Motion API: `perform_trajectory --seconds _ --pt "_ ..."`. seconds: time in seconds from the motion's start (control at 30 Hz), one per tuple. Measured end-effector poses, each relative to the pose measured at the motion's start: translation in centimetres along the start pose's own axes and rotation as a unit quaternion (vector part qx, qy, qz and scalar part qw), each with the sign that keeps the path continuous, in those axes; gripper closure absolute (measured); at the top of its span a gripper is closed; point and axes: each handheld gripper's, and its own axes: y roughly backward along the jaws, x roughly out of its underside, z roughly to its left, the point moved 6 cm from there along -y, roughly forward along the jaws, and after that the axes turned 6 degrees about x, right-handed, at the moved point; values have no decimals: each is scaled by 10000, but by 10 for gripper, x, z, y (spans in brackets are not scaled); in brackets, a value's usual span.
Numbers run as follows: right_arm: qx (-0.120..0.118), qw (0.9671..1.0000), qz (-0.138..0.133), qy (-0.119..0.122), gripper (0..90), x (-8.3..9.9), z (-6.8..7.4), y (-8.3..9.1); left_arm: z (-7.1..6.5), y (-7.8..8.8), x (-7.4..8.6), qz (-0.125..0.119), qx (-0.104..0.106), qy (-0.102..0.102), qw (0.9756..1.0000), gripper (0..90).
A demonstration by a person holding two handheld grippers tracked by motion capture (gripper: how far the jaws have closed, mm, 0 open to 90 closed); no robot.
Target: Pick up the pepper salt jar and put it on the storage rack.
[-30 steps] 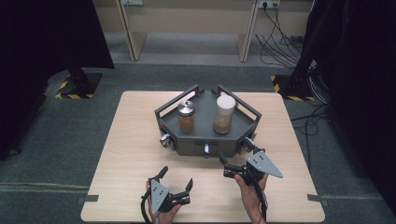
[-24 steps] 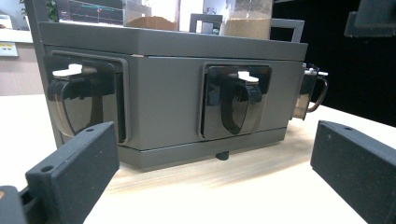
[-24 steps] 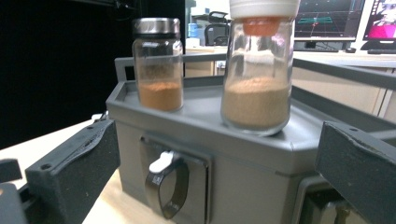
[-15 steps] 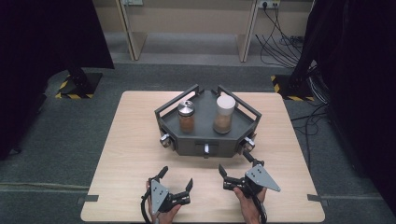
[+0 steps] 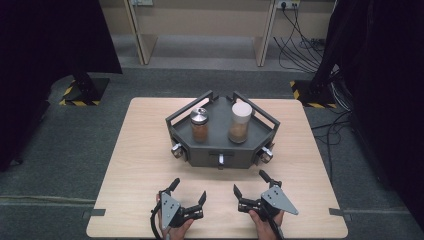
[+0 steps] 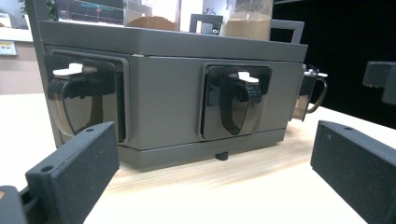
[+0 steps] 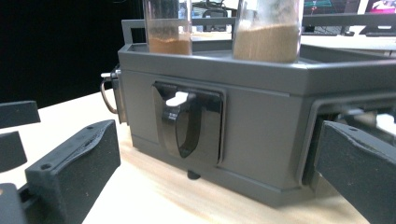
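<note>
Wooden table [image 5: 135,165] bears a grey rack [image 5: 220,150]; left gripper [image 5: 187,192] and right gripper [image 5: 248,184] hover spread, empty; approach likely pending; next, reach its front handle [image 6: 236,105].

jar tops [image 7: 266,28] cropped — right tongs' tip [image 7: 355,172] hiding a drawer handle [image 7: 383,119]

Bare counter [image 5: 145,150] is left free on either side; straight ahead, passage is blocked by the grey rack [image 5: 222,150] and its two jars [image 5: 199,125].
</note>
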Motion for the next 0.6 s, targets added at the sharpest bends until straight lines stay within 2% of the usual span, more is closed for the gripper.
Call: perform_trajectory --seconds 0.6 --pt "-31 9999 -33 90 5 12 5 2 0 0 -1 20 -4 13 10000 5"
